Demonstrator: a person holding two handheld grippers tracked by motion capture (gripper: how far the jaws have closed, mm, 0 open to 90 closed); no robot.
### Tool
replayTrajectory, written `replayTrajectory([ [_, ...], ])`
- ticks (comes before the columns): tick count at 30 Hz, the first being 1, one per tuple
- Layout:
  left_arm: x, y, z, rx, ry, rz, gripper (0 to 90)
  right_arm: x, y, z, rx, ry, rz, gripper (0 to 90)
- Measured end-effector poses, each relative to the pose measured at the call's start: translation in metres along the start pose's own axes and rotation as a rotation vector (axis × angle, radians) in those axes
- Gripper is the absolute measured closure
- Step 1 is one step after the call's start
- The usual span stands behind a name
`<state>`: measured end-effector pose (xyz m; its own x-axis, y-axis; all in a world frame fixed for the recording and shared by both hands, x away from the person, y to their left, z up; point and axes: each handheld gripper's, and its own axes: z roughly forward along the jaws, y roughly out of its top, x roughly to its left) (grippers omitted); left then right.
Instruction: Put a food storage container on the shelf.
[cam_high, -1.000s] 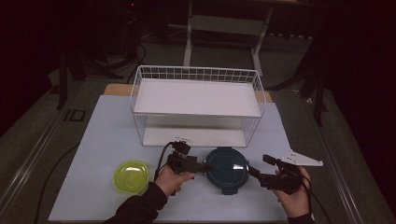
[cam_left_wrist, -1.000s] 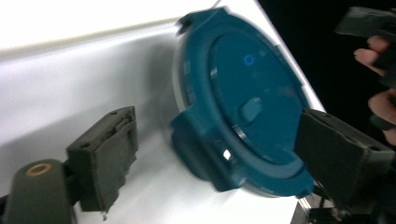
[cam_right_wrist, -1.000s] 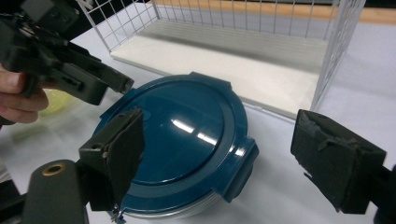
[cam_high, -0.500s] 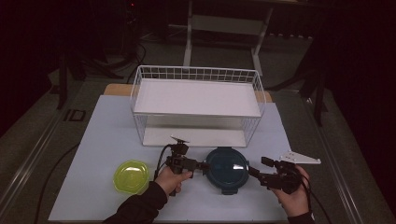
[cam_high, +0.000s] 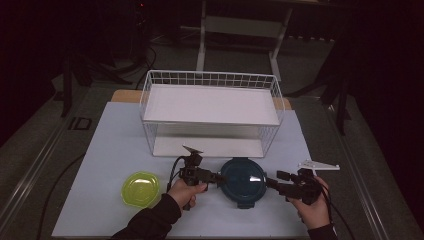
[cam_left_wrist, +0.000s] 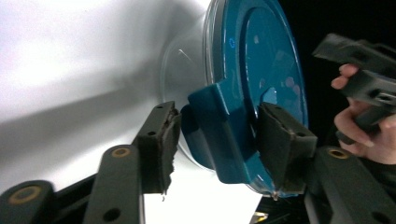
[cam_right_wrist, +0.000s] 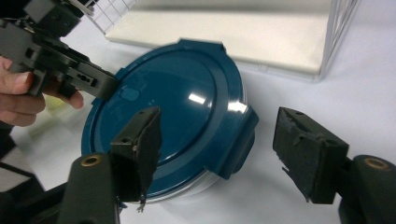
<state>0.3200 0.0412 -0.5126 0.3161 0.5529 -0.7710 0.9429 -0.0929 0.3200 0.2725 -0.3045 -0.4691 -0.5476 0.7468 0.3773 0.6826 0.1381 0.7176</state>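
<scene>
A round clear container with a dark teal clip-on lid (cam_high: 243, 179) sits at the front centre of the white surface (cam_high: 100, 150), just before a white wire two-tier rack (cam_high: 210, 107). The left gripper (cam_left_wrist: 217, 144) straddles one of the lid's side latches (cam_left_wrist: 219, 130), jaws spread on either side of it and not clamped. The right gripper (cam_right_wrist: 217, 149), jaws wide apart, frames the opposite latch (cam_right_wrist: 238, 140) without touching. A small yellow-green lidded bowl (cam_high: 141, 189) rests well to the left.

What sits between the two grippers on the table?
The blue-lidded container, seen in the high view between the left gripper and right gripper.
</scene>
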Motion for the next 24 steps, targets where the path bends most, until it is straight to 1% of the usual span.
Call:
replayTrajectory([
  [2,0.001,0.000,0.000,0.002,-0.010,-0.013,49.3,-0.004,0.001,0.005,0.034,0.018,0.038,33.5],
  [3,0.002,0.000,0.000,0.002,-0.013,-0.014,49.3,-0.007,0.001,0.008,0.054,0.024,0.067,35.0],
  [6,0.003,0.000,0.001,0.003,-0.027,-0.023,49.3,-0.015,0.001,0.016,0.092,0.057,0.129,36.8],
  [9,0.003,-0.001,0.001,0.005,-0.028,-0.021,49.3,-0.021,0.002,0.021,0.118,0.082,0.177,38.7],
  [10,0.003,-0.001,0.001,0.005,-0.027,-0.021,49.3,-0.022,0.002,0.022,0.127,0.083,0.185,39.0],
  [12,0.003,-0.001,0.001,0.006,-0.028,-0.020,49.2,-0.025,0.003,0.025,0.151,0.095,0.217,40.9],
  [13,0.004,-0.001,0.001,0.006,-0.032,-0.025,49.3,-0.026,0.003,0.026,0.158,0.097,0.224,42.1],
  [17,0.006,-0.001,0.001,0.013,-0.047,-0.035,49.7,-0.032,0.003,0.031,0.186,0.132,0.299,48.2],
  [19,0.007,-0.001,0.001,0.019,-0.057,-0.039,50.0,-0.036,0.003,0.032,0.200,0.157,0.339,49.7],
  [24,0.008,-0.001,0.001,0.019,-0.067,-0.043,50.8,-0.043,0.001,0.034,0.243,0.209,0.430,48.8],
])
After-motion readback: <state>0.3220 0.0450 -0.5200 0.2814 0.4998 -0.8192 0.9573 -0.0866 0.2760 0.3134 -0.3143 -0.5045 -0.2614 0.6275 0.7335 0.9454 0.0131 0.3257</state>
